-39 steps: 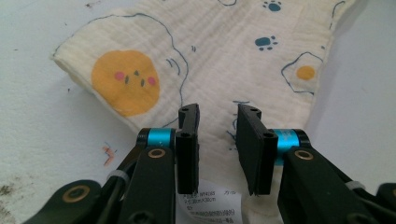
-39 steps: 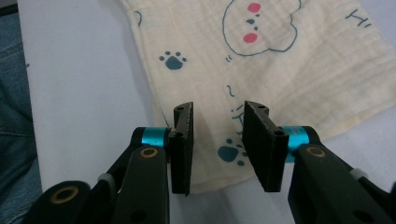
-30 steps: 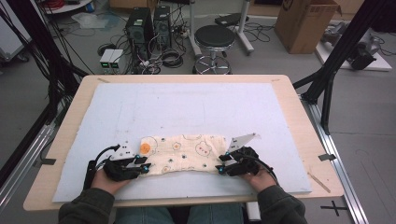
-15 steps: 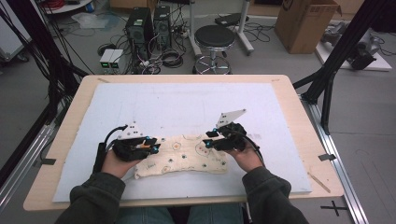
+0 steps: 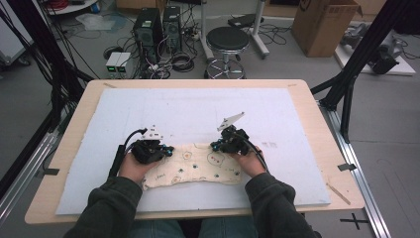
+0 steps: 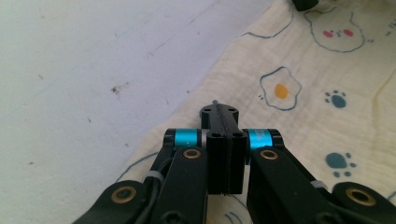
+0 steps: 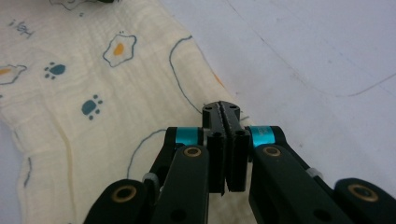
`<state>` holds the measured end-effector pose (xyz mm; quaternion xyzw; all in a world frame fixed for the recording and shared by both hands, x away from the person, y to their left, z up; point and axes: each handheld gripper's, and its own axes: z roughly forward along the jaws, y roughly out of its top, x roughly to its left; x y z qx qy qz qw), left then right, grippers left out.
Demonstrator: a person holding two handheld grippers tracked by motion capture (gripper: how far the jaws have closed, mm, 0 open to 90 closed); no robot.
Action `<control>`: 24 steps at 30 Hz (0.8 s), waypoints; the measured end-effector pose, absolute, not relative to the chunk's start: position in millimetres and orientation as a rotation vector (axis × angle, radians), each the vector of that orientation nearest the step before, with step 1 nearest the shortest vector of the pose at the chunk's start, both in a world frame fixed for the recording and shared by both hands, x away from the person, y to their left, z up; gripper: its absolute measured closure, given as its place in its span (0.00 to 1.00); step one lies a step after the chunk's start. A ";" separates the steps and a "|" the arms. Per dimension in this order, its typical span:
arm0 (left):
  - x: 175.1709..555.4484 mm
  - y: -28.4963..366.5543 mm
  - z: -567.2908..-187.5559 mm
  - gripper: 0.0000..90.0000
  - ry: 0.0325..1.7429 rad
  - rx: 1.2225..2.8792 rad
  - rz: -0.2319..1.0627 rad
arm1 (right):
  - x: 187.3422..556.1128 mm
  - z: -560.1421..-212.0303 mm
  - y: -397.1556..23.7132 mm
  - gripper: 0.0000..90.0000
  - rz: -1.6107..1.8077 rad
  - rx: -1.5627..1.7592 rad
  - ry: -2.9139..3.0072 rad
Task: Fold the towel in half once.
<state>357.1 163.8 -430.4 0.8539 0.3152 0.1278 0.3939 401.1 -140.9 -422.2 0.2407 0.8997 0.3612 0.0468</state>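
Note:
A cream cloth (image 5: pixel 198 168) printed with fried eggs, paw prints and bunny faces lies flat on the white mat (image 5: pixel 198 109), near the front. My left gripper (image 5: pixel 166 148) is at the cloth's far left edge and my right gripper (image 5: pixel 214 146) is at its far edge, right of the middle. Both pairs of jaws have just been closing. In the left gripper view the left gripper (image 6: pixel 219 111) is shut, its tips pinching the cloth (image 6: pixel 303 93) just inside its edge. In the right gripper view the right gripper (image 7: pixel 222 109) is shut on the hem of the cloth (image 7: pixel 93 84).
The white mat covers most of the wooden table (image 5: pixel 322 148), with bare mat beyond and beside the cloth. A black stool (image 5: pixel 228 39), computer towers (image 5: pixel 156 27) with cables and a cardboard box (image 5: pixel 324 25) stand on the floor behind the table.
Both hands have moved away from me across the cloth, from its near edge to its far edge. The cloth has stayed where it was.

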 end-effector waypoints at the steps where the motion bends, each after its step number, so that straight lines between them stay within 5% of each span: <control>1: 357.7 163.5 -432.1 1.00 0.809 2.176 0.330 | 401.8 -423.4 -141.6 0.99 1.096 0.733 2.746; 24: 356.3 184.0 -432.3 0.99 0.846 2.096 0.358 | 400.1 -428.1 -156.2 0.99 1.150 0.799 2.736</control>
